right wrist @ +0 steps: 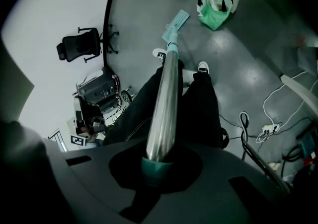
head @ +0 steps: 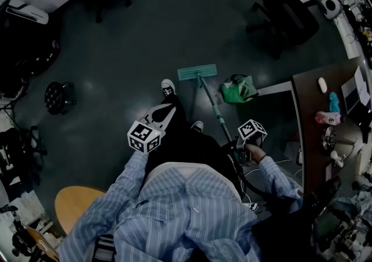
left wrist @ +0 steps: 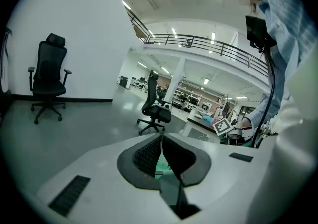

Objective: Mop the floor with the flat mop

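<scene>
The flat mop stands on the dark floor in front of me. Its teal head (head: 197,72) lies flat just past my shoes, and the metal handle (head: 216,112) slants back to my right gripper (head: 241,146), which is shut on it. In the right gripper view the handle (right wrist: 165,104) runs out from between the jaws, a teal collar (right wrist: 156,165) sits at the grip, and the mop head (right wrist: 175,23) is far down on the floor. My left gripper (head: 161,118) hovers over my left leg, away from the mop; its pads (left wrist: 149,154) meet at the tips with nothing between them.
A green bag (head: 238,89) sits on the floor right of the mop head, next to a brown desk (head: 311,110) with small items. A black office chair (head: 288,14) stands at the back right, a black stool (head: 58,97) at left, a wooden seat (head: 81,204) behind me. Cables (right wrist: 271,127) trail by my right foot.
</scene>
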Tool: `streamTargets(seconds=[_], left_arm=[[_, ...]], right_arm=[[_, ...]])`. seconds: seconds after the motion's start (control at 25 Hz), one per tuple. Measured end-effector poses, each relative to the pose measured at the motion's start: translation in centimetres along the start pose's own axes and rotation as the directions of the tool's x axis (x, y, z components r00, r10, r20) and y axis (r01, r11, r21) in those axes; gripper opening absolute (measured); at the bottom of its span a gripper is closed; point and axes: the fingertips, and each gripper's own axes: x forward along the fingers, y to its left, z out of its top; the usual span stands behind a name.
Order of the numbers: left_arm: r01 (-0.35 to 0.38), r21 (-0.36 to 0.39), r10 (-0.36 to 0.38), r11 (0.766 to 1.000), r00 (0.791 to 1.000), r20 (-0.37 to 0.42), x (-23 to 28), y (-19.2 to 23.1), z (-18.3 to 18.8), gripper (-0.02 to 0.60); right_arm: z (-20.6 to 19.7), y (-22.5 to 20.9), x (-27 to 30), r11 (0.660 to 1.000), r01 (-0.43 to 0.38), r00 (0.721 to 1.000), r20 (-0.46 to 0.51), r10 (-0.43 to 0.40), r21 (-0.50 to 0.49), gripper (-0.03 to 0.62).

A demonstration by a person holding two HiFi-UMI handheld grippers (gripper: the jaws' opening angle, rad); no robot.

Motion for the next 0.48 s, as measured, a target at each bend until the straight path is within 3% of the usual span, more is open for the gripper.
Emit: streamTargets(seconds=[0.48], left_arm=[[-0.023,-0.029,0.023,0.999,1.000,-0.013,0.9,2.3,0.5,0.009]], right_arm=[[1.9,2.1,-0.3,1.000,0.008,1.000,-0.029,-0.009,-0.014,0.011]])
